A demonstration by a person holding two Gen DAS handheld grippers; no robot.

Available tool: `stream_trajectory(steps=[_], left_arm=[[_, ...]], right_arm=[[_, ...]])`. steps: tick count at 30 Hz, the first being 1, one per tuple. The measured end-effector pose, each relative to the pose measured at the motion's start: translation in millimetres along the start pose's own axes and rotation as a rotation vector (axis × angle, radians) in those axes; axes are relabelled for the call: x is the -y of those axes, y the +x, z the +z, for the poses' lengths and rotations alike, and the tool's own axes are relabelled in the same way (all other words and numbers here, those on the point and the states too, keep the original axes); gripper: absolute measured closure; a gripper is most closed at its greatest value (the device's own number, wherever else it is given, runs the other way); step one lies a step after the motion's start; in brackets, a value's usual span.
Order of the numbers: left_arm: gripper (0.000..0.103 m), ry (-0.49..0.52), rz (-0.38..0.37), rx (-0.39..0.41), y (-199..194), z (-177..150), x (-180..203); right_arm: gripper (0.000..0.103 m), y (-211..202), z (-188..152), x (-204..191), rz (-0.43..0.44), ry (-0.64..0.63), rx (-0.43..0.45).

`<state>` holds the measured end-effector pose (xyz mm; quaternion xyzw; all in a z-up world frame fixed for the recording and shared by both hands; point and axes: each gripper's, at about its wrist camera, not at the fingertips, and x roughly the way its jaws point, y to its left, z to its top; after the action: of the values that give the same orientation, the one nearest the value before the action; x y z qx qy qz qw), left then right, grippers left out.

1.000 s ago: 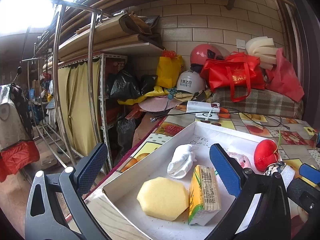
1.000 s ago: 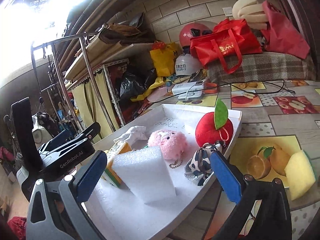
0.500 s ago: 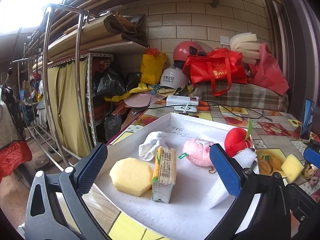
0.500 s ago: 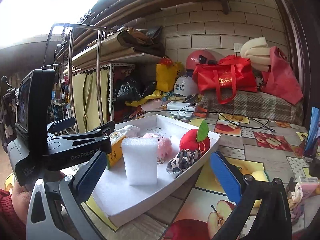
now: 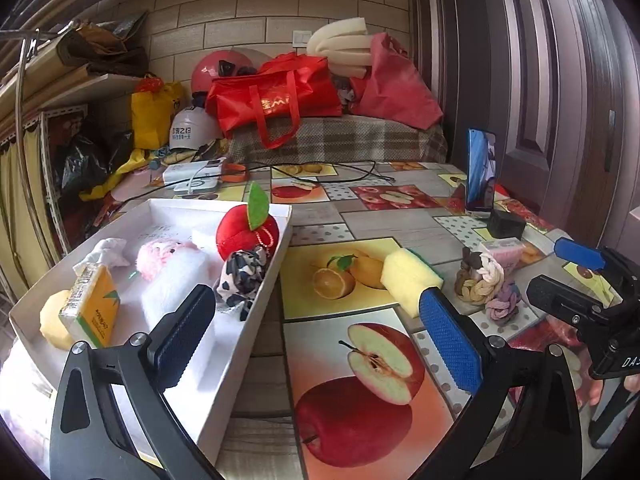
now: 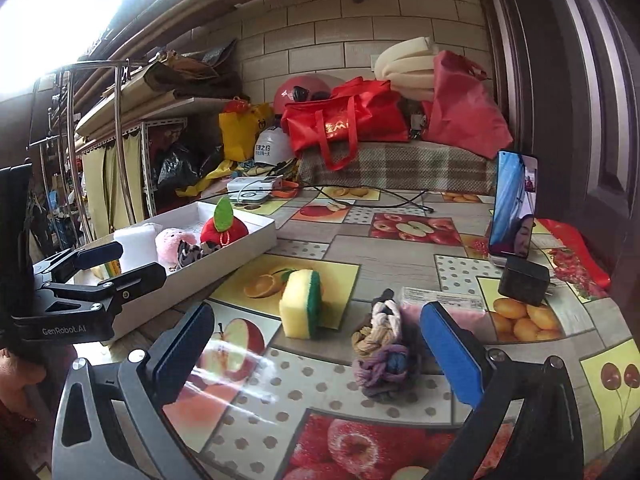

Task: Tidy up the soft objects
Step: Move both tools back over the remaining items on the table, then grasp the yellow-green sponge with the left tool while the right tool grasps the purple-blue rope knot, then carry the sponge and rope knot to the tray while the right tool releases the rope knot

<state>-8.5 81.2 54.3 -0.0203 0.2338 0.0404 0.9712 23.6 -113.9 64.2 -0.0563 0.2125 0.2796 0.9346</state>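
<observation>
A white tray (image 5: 276,264) on the left of the table holds a red plush apple (image 5: 244,232), a pink plush (image 5: 160,256), a spotted scrunchie (image 5: 244,276), white foam (image 5: 176,288), a tissue pack (image 5: 94,304), a yellow sponge (image 5: 50,320) and a white cloth. A yellow-green sponge (image 6: 302,304), a knotted rope toy (image 6: 380,348) and a pink pack (image 6: 444,308) lie on the tablecloth. My left gripper (image 5: 316,340) is open and empty beside the tray. My right gripper (image 6: 316,356) is open and empty, just in front of the sponge and rope toy.
A phone (image 6: 512,208) stands upright on a stand at the right, with a black charger block (image 6: 524,280) before it. Cables and a white device (image 6: 256,192) lie at the table's far side. Bags and helmets are piled behind. A dark door (image 5: 560,80) is at the right.
Both grippers swung right, away from the tray. The loose sponge, rope toy and pink pack now lie in front of the right gripper. Both stayed open and empty.
</observation>
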Motion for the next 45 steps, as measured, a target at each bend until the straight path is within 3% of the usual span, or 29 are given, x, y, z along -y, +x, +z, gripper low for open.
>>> stream_trajectory(steps=[5, 9, 13, 15, 17, 18, 19, 21, 27, 30, 33, 45], left_arm=[[0.0, 0.041, -0.039, -0.107, 40, 10, 34], [0.0, 0.004, -0.068, -0.167, 68, 17, 43], [0.0, -0.025, -0.085, -0.25, 94, 21, 49], [0.007, -0.021, -0.09, -0.28, 104, 21, 54], [0.026, 0.002, -0.081, -0.32, 112, 20, 60], [0.043, 0.009, -0.084, -0.338, 115, 19, 61], [0.062, 0.006, -0.089, -0.346, 116, 18, 61], [0.074, -0.014, -0.106, -0.346, 116, 17, 56], [0.075, -0.026, -0.104, -0.239, 96, 21, 52], [0.075, 0.005, -0.067, -0.138, 76, 24, 57], [0.075, 0.028, -0.015, -0.054, 61, 25, 61], [0.075, 0.038, 0.033, 0.021, 33, 16, 51]], right_arm=[[0.0, 16, -5, 32, -0.072, 0.052, -0.147], [0.002, 49, -15, 35, -0.043, 0.053, -0.332], [0.028, 70, -22, 32, -0.019, 0.042, -0.436], [0.03, 70, -22, 33, -0.014, 0.048, -0.432], [0.053, 66, -22, 33, 0.0, 0.052, -0.419], [0.063, 64, -22, 33, 0.005, 0.055, -0.418], [0.068, 62, -22, 35, 0.012, 0.06, -0.416], [0.07, 56, -23, 38, 0.037, 0.082, -0.409], [0.072, 18, -21, 44, 0.073, 0.123, -0.272], [0.072, -4, -17, 34, 0.058, 0.073, -0.156], [0.072, -11, -13, 24, 0.055, 0.028, -0.1], [0.072, 0, -4, 4, 0.054, 0.002, -0.075]])
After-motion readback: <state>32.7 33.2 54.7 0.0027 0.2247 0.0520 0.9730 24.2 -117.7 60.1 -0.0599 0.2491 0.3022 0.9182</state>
